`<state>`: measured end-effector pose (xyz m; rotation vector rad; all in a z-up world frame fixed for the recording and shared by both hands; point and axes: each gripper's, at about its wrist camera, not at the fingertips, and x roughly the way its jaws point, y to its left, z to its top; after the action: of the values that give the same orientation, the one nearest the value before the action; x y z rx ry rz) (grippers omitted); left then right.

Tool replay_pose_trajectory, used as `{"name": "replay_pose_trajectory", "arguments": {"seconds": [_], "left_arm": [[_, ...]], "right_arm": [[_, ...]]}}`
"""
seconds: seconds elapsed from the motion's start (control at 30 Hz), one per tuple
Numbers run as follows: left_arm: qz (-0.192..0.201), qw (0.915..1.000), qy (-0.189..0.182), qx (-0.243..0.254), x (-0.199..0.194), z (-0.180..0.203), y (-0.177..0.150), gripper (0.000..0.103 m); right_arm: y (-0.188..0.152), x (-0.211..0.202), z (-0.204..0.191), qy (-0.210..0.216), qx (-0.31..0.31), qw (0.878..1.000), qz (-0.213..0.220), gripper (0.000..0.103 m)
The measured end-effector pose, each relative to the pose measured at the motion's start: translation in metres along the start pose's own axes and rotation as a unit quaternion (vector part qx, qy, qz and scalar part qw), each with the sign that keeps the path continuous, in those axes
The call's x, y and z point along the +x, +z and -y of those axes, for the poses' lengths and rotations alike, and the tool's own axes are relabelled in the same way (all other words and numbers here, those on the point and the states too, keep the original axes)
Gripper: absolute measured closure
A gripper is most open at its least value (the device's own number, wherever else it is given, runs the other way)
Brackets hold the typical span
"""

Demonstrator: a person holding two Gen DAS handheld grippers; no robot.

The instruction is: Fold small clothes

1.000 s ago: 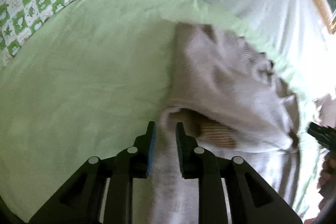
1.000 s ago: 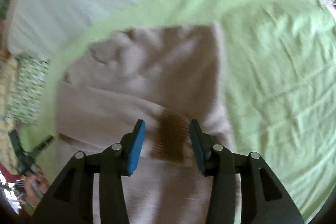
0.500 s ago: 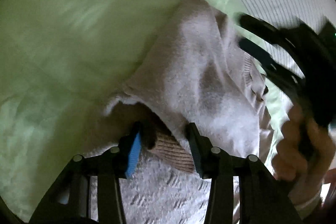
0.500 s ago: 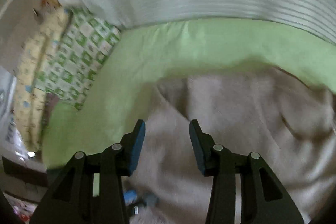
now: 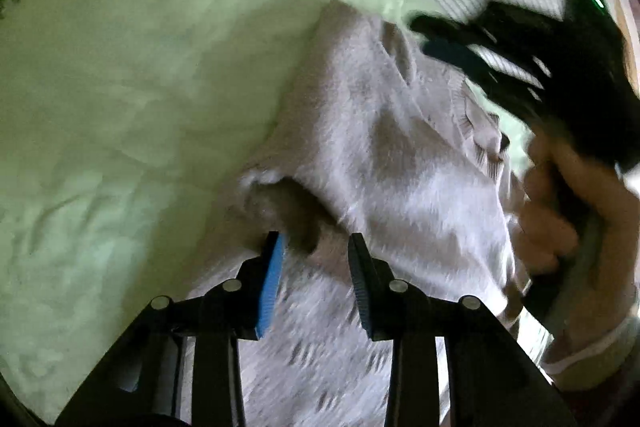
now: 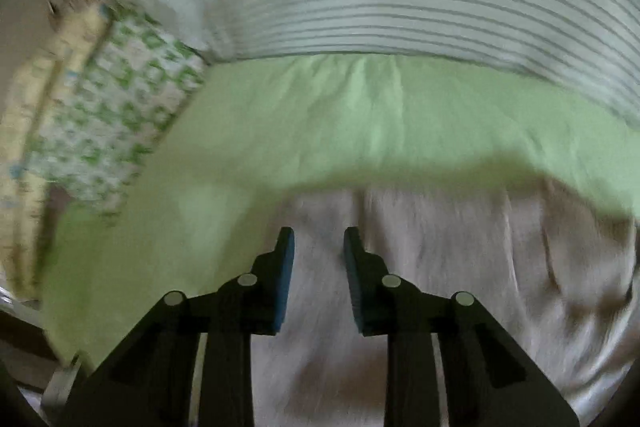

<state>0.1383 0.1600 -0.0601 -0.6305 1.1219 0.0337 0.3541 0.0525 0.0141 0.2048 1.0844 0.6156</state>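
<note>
Two sets of jaws are over one small garment [image 5: 384, 155] — a pale grey knitted top lying on the green sheet [image 5: 120, 87] of a bed. My left gripper [image 5: 314, 259] has its jaws spread partway, and the garment's cuff-like opening sits just ahead of them and between the tips; the pads do not look pressed onto the cloth. My right gripper [image 6: 319, 247] hovers over the flat body of the same knit [image 6: 440, 267], near its far edge, and its jaws are closing with the fabric below the tips, not yet pinched as far as I can tell. In the left view the right gripper shows up beyond and to the right of my left jaws, gripped by a hand [image 5: 560, 219].

Risks, as I judge them: the right jaws may close on one layer only, or on nothing, so the fold drags unevenly. If the left jaws catch only the cuff's lip, the soft knit could slip out once lifted — and both views are blurred, so placement is uncertain.
</note>
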Motion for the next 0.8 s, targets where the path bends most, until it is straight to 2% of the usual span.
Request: {"name": "replay_pose_trajectory", "arguments": {"seconds": [0.07,0.1,0.13,0.2,0.5,0.73,0.8], "left_arm": [[-0.001,0.9999,0.006,0.011,-0.013,-0.007,-0.009,0.052],[-0.002,0.9998,0.009,0.016,-0.019,-0.01,-0.011,0.047],[-0.003,0.9996,0.014,0.024,-0.026,-0.014,-0.018,0.044],[-0.007,0.9991,0.022,0.036,-0.036,-0.021,-0.029,0.041],[-0.058,0.9956,0.039,0.061,-0.063,-0.068,-0.097,0.039],[-0.088,0.988,0.05,0.116,-0.07,-0.074,-0.146,0.034],[-0.094,0.9859,0.047,0.13,-0.073,-0.071,-0.155,0.032]], "right_arm": [[-0.024,-0.027,0.01,0.017,0.018,1.0,0.003,0.076],[-0.039,-0.041,0.017,0.025,0.029,0.999,0.003,0.072],[-0.056,-0.053,0.025,0.028,0.041,0.999,0.002,0.063],[-0.088,-0.076,0.043,0.023,0.065,0.998,0.003,0.052],[-0.237,-0.18,0.111,-0.056,0.159,0.986,0.01,0.052],[-0.326,-0.254,0.152,-0.117,0.247,0.961,0.045,0.052],[-0.341,-0.265,0.155,-0.124,0.265,0.955,0.052,0.052]]}}
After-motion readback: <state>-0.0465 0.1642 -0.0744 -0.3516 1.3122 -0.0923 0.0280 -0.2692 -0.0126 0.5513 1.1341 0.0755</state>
